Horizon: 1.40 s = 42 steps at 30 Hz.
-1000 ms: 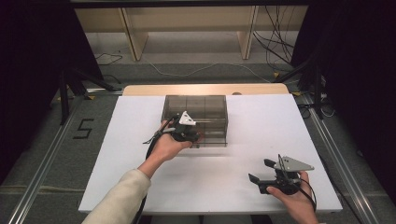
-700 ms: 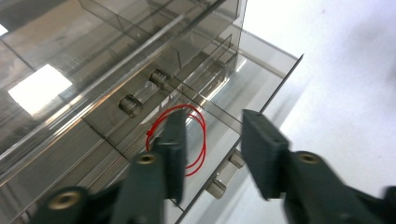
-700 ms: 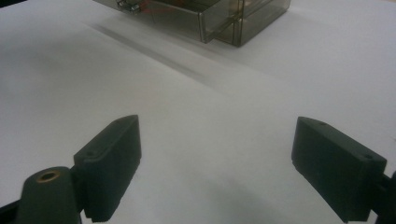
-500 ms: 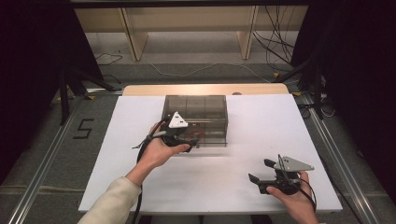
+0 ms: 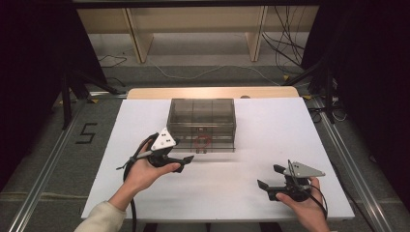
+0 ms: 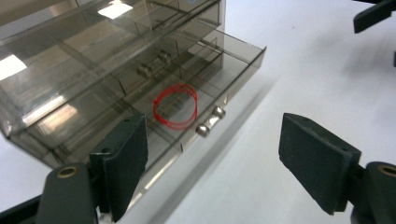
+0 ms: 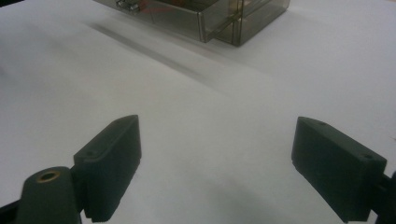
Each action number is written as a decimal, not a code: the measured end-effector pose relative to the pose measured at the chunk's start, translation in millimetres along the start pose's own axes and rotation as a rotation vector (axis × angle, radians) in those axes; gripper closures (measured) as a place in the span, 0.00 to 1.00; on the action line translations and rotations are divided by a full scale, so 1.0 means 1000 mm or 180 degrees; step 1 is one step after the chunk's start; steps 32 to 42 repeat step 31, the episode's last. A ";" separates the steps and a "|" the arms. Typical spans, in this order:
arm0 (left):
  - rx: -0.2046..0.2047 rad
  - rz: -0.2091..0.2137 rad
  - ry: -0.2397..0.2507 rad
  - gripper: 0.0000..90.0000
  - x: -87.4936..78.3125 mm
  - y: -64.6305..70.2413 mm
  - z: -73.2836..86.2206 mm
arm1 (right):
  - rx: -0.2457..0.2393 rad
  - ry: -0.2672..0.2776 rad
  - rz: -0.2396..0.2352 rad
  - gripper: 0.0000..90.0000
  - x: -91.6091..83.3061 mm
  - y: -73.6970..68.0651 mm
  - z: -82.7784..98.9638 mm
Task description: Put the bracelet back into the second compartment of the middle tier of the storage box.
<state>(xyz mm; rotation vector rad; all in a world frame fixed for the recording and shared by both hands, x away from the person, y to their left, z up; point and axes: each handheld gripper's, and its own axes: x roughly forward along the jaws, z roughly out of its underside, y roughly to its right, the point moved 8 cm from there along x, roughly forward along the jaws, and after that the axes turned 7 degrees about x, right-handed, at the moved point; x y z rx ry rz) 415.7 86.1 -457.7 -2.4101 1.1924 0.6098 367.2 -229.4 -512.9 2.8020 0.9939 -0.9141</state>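
Observation:
A smoky clear drawer box (image 5: 201, 112) stands mid-table, its bottom drawer (image 6: 224, 60) pulled out. A red rubber band (image 6: 176, 106) lies in the drawer's front compartment, behind the metal knob (image 6: 210, 122); from above the rubber band (image 5: 203, 141) sits at the drawer's front. My left gripper (image 5: 186, 163) hovers just left of the drawer's front, apart from it. Its jaws have just been opening and stand wide with nothing between them (image 6: 215, 158). My right gripper (image 5: 269, 176) rests open near the front right of the table, nothing between its jaws (image 7: 215, 163).
The white table top (image 5: 270, 130) has bare room on both sides of the box. A wooden strip (image 5: 212, 92) runs along its far edge. In the right gripper view the drawer box (image 7: 219, 18) lies ahead. Metal rails (image 5: 43, 169) flank the table.
My left gripper has let go at the drawer's front, opened its jaws and drawn back toward the near left. The right gripper has stayed put.

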 end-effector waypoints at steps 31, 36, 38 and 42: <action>-0.0064 0.0032 0.0232 0.23 -0.011 0.035 0.061 | -0.0069 -0.0032 -0.0023 0.19 0.001 0.003 0.002; -0.0064 0.0032 0.0232 0.23 -0.011 0.035 0.061 | -0.0069 -0.0032 -0.0023 0.19 0.001 0.003 0.002; -0.0064 0.0032 0.0232 0.23 -0.011 0.035 0.061 | -0.0069 -0.0032 -0.0023 0.19 0.001 0.003 0.002; -0.0064 0.0032 0.0232 0.23 -0.011 0.035 0.061 | -0.0069 -0.0032 -0.0023 0.19 0.001 0.003 0.002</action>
